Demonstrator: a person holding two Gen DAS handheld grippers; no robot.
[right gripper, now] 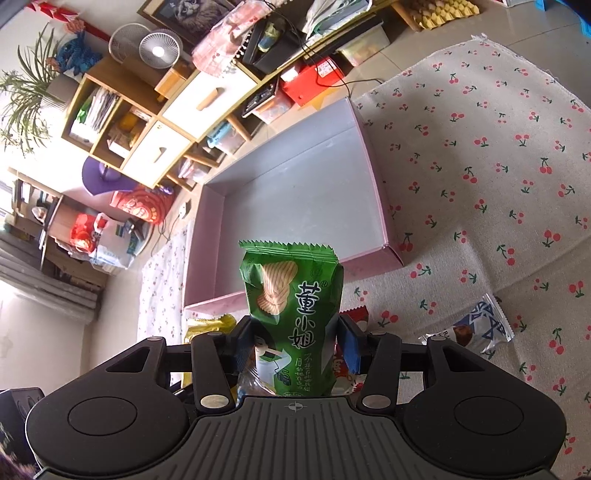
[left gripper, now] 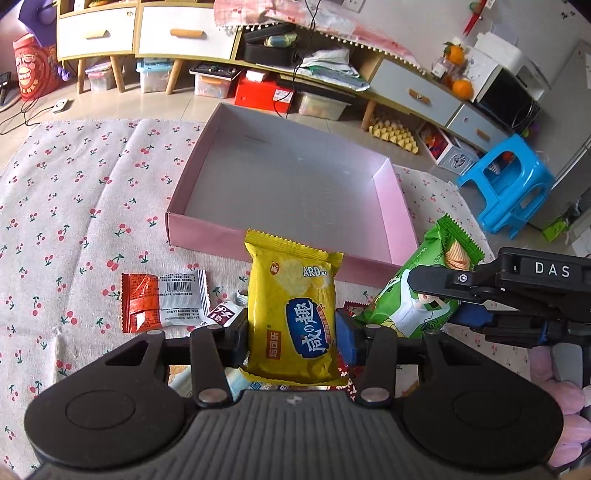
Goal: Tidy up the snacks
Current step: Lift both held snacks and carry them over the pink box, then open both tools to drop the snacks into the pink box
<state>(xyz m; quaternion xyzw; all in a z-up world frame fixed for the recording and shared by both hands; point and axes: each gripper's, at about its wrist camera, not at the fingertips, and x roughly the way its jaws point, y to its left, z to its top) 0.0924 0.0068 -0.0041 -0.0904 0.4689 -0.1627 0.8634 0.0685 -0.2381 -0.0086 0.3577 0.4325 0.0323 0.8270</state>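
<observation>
My left gripper [left gripper: 291, 338] is shut on a yellow snack packet [left gripper: 291, 295] and holds it upright just in front of the pink box [left gripper: 207, 230], which lies open on the cherry-print cloth. My right gripper [right gripper: 297, 341] is shut on a green chip packet [right gripper: 295, 306], also held in front of the box [right gripper: 376, 206]. In the left wrist view the right gripper [left gripper: 443, 291] and its green packet [left gripper: 424, 280] are close on the right. Nothing lies inside the box.
An orange and white sachet [left gripper: 162, 299] and a dark sachet [left gripper: 221, 315] lie on the cloth left of my left gripper. A blue and white packet [right gripper: 476, 328] lies right of my right gripper. Cabinets [left gripper: 166, 33] and a blue stool [left gripper: 513, 184] stand beyond.
</observation>
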